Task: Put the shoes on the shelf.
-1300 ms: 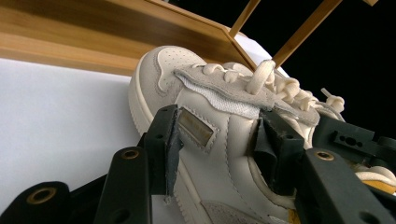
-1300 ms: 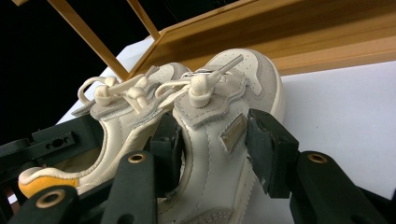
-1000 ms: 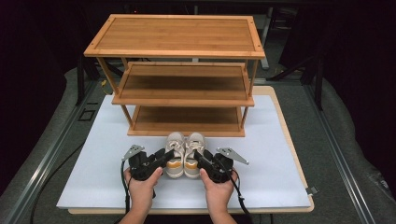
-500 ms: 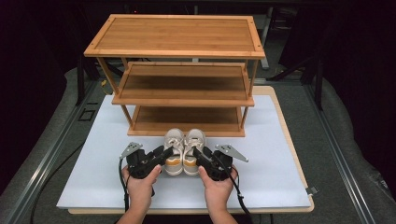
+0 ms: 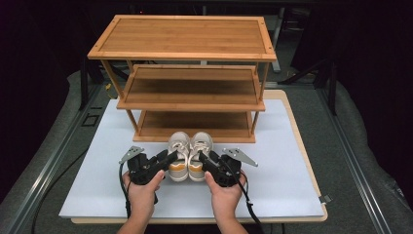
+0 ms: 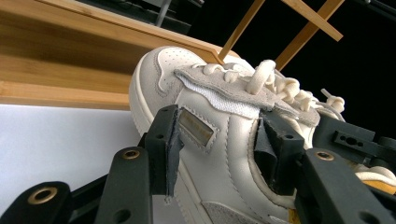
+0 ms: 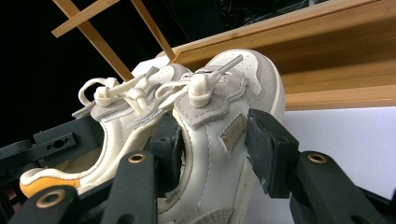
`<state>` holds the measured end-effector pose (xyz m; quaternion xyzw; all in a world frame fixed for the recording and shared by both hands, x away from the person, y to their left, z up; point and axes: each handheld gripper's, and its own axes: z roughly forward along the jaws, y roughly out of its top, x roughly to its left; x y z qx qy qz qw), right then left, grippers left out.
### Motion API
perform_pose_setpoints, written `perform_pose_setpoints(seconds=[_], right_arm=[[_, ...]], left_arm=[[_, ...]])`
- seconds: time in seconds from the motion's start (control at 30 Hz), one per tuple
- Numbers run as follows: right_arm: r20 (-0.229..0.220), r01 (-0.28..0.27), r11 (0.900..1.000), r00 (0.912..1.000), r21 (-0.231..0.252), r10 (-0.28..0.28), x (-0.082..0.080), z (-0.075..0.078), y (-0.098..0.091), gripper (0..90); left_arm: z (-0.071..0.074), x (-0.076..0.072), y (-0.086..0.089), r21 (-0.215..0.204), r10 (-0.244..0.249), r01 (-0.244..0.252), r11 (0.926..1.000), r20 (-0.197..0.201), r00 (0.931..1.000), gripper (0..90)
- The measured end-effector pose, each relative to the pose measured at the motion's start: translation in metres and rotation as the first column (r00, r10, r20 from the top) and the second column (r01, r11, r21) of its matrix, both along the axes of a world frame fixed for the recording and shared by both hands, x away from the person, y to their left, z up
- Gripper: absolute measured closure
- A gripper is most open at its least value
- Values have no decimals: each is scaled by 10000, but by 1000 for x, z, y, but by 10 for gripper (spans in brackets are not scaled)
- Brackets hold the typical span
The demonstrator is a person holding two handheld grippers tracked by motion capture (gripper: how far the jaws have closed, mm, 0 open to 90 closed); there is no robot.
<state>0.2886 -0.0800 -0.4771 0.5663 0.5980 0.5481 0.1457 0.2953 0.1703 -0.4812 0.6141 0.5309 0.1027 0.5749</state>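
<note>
gripping one pale shoe each, the left tongs (image 5: 170, 158) clamp the left shoe (image 5: 178, 155) and the right tongs (image 5: 203, 159) the right shoe (image 5: 199, 155), side by side on the white table (image 5: 292, 165) before the wooden rack (image 5: 190, 105).

rack: three-tier bamboo shoe rack (image 5: 181, 53) stood at the far side | surface: white board (image 5: 292, 161) lay under it | surround: grey floor (image 5: 350, 146)

Cream shoes (image 5: 189, 155) w/ orange heels, grey suede trim; brown bamboo rack (image 5: 182, 46); white mat (image 5: 292, 161)
</note>
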Motion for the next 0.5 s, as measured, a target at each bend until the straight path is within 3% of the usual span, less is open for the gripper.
perform_pose_setpoints(seconds=[0.5], right_arm=[[-6,35,10000,10000,-9,-35,-5,19,-3,567]], left_arm=[[22,-3,-3,145,-120,119,9998,83,9999,540]])
